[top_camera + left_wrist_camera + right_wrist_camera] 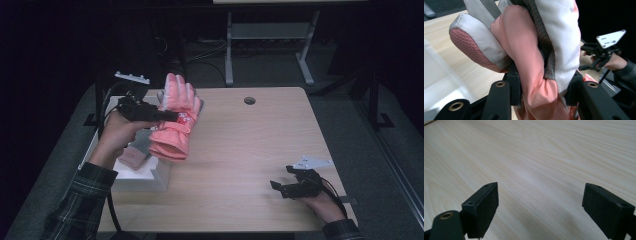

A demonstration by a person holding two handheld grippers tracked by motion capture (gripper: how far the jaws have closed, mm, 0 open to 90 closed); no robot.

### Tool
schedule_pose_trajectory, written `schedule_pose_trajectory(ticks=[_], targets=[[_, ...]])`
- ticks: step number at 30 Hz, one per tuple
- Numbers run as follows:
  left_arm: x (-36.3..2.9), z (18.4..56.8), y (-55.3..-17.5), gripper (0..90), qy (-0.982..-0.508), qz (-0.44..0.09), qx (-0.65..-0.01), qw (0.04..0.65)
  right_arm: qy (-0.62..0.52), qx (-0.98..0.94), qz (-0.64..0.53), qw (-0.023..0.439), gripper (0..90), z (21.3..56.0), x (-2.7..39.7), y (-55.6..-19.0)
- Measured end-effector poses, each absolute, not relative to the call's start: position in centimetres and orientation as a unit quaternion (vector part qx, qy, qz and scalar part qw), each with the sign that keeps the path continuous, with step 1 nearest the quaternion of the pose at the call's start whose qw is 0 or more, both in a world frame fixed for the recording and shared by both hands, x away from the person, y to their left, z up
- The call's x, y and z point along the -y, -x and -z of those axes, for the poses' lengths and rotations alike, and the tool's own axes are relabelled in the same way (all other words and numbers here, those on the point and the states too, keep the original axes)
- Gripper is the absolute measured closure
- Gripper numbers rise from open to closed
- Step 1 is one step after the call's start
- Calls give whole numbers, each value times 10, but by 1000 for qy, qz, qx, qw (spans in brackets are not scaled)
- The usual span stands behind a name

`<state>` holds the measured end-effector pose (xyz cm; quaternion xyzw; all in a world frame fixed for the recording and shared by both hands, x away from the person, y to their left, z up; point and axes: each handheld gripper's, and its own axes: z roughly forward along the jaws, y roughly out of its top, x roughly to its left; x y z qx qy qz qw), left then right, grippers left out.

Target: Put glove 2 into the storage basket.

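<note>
A pink and white padded glove hangs in the air above the table's left side, fingers up and cuff down. My left gripper is shut on its middle; in the left gripper view the glove bulges between the two black jaws, squeezed at the palm. My right gripper rests low over the table near the front right corner, held by a hand. Its jaws stand wide apart in the right gripper view, my right gripper having only bare wood between the pads.
A white open box sits at the table's left edge, with something pinkish inside. The light wooden table has a round cable hole at the back. A desk frame stands behind.
</note>
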<state>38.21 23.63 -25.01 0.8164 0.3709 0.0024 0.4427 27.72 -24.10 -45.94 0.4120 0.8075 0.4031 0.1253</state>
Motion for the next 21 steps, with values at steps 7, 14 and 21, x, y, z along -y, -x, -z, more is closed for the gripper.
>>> schedule_pose_trajectory(ticks=[7,14,21], targets=[[-280,254,-386,588,-803,-19,-408,435,-412,-807,-403,128,134,460,241,-278],[-316,266,-393,588,-788,-33,-444,425,-416,-807,-400,125,134,460,241,-278],[-327,296,-404,588,-793,-33,-464,394,-416,-808,-398,127,134,461,242,-278]])
